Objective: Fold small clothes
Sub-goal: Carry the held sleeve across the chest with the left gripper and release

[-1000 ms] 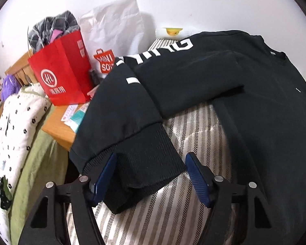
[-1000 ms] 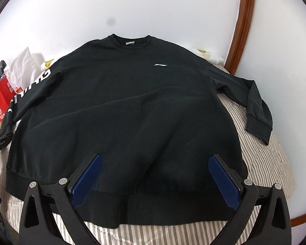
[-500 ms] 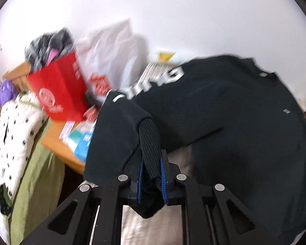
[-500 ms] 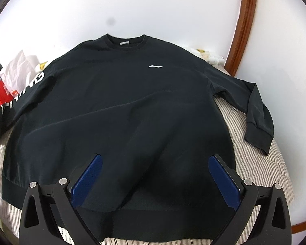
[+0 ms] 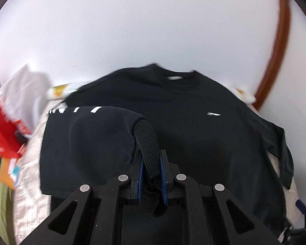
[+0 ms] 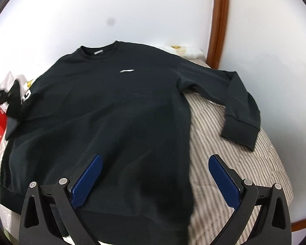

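Striped bedding (image 6: 230, 163) covers the bed by a white wall, and a black sweatshirt (image 6: 112, 106) lies flat on it, front side up. The left gripper (image 5: 152, 172) is squeezed tight on the ribbed cuff (image 5: 146, 140) of one sleeve, lifting that sleeve (image 5: 87, 134) (the one with white letters) above the sweatshirt's body. The right gripper (image 6: 153, 179) is spread wide with nothing in it, hovering over the bottom hem. The other sleeve (image 6: 238, 106) lies stretched out on the bedding. A red bag (image 5: 2, 130) sits off to the side. I think the folding has only just begun: one sleeve is being folded, while the other sleeve and the body are not yet folded.
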### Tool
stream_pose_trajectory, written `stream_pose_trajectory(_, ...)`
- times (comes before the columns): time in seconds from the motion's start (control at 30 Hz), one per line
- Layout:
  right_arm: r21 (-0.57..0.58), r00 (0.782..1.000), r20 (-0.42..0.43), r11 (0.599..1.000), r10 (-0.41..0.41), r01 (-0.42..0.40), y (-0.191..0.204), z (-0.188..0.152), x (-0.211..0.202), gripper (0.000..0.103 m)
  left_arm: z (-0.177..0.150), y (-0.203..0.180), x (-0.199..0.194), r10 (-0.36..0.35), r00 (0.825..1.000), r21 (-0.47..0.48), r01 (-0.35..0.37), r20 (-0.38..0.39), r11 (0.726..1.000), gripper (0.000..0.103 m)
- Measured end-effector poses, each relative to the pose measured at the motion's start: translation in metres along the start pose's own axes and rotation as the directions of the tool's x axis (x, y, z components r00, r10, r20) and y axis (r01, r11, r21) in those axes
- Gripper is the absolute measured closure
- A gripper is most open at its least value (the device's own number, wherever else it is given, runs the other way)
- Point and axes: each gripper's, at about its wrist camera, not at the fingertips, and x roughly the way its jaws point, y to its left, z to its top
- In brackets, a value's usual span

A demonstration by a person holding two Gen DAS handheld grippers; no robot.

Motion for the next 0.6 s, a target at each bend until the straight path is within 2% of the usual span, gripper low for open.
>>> stream_pose_trajectory(0.23,0.021,0.999,-0.044,0.999,-0.027,0.028,-0.041,-0.023,0.013,0.001,-0.010,-0.072,0.024,-0.122,0.991,0.067,0.125,-0.046,0.990,0.089)
stream_pose_trajectory(0.43,0.049,0.997,-0.066,0.998,-0.027,0.030,-0.063,-0.036,0.021,0.001,-0.021,-0.093,0.035,-0.156,0.982,0.083,0.165,-0.107,0.983,0.089)
stream_pose_trajectory(0.53,0.049,0.998,-0.060,0.998,-0.022,0.025,-0.066,-0.037,0.021,0.001,-0.023,-0.087,0.034,-0.141,0.984,0.072,0.150,-0.110,0.986,0.084)
stream_pose_trajectory(0.6,0.033,0.998,-0.052,0.999,-0.025,0.026,-0.062,-0.038,0.019,0.001,-0.023,-0.079,0.030,-0.119,0.988,0.068,0.126,-0.102,0.990,0.070)
